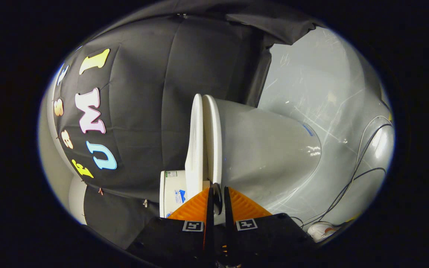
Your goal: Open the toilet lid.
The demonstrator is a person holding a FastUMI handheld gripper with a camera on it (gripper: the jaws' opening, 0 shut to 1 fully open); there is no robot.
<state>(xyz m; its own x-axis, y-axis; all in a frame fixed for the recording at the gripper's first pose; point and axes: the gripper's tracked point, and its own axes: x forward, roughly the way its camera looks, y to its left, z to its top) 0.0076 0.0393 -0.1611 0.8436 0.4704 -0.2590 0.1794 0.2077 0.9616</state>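
Observation:
The view is rolled on its side, so the white toilet lies sideways just beyond the fingers. Its lid (196, 145) is a thin white slab standing a narrow gap apart from the seat (213, 137), which rests on the bowl (270, 156). My gripper (217, 191) has its tips at the near edge of the seat and lid. Its fingers (209, 201) are drawn close together with only a thin dark slot between them. The lid's edge lies just outside one finger, not between the two. I cannot tell whether the tips touch the seat.
The white cistern (171, 191) sits behind the lid, against the black cloth wall (143, 111). On the bowl's other side is grey scratched floor (322, 93) with thin cables (356, 171) and a white shoe (320, 230).

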